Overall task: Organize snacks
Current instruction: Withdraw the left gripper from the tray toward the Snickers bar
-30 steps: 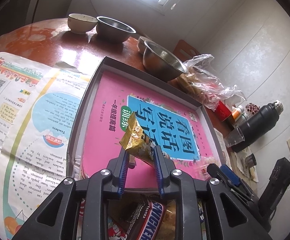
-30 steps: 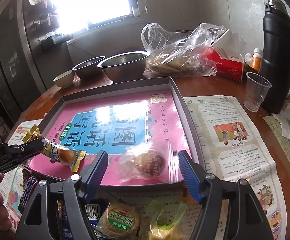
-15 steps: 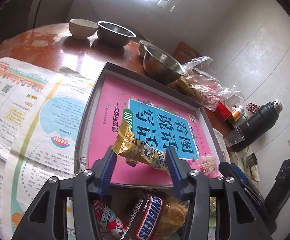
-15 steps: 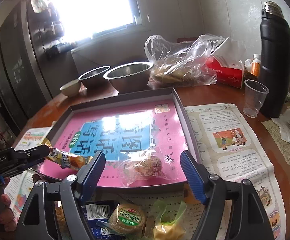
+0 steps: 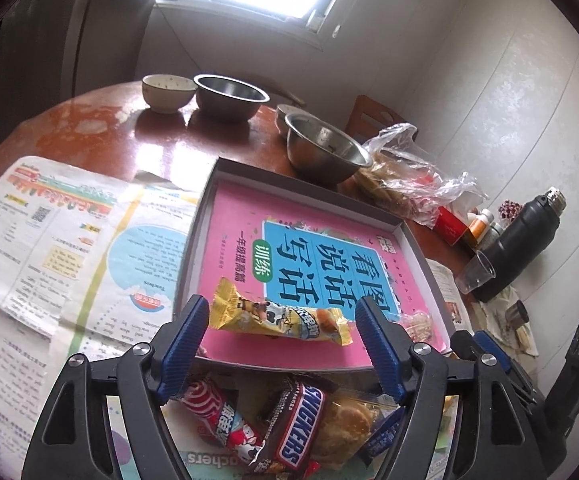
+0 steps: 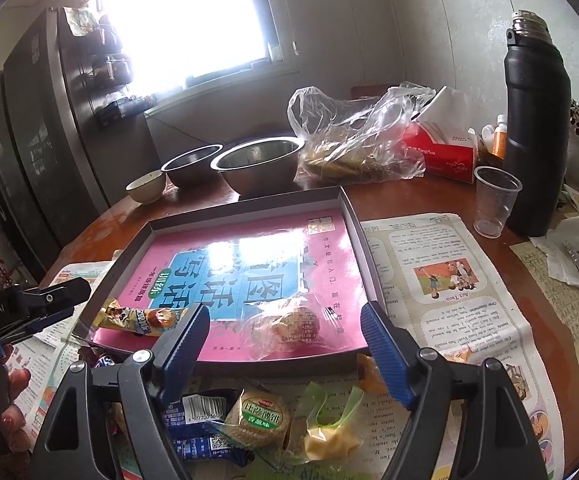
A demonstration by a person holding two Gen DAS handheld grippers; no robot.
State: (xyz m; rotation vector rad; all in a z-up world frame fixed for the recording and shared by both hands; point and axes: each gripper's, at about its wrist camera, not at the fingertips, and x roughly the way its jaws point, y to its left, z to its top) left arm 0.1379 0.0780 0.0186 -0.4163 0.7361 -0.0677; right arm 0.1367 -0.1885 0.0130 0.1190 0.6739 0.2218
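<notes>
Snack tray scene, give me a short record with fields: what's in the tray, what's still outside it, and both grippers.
tray: grey, shallow, pink book cover lining it
in tray: yellow snack bar lying flat; clear-wrapped pastry
outside tray, near edge: Snickers bar, red-and-white candy, round green-label biscuit
left gripper: jaws just opened, yellow bar released
right gripper: open, holding nothing

The left tongs [image 5: 281, 330] have just been opening and their blue pads now stand wide apart. Between them, touching neither pad, the yellow snack packet [image 5: 279, 314] lies flat on the pink book [image 5: 249, 224] inside the grey tray [image 5: 205, 200], near the tray's front edge. In front of that edge a Snickers bar [image 5: 297, 428], a red packet [image 5: 221, 420] and a round pastry [image 5: 345, 424] lie together on the newspaper [image 5: 69, 240] covering the bench [image 5: 121, 136].
</notes>
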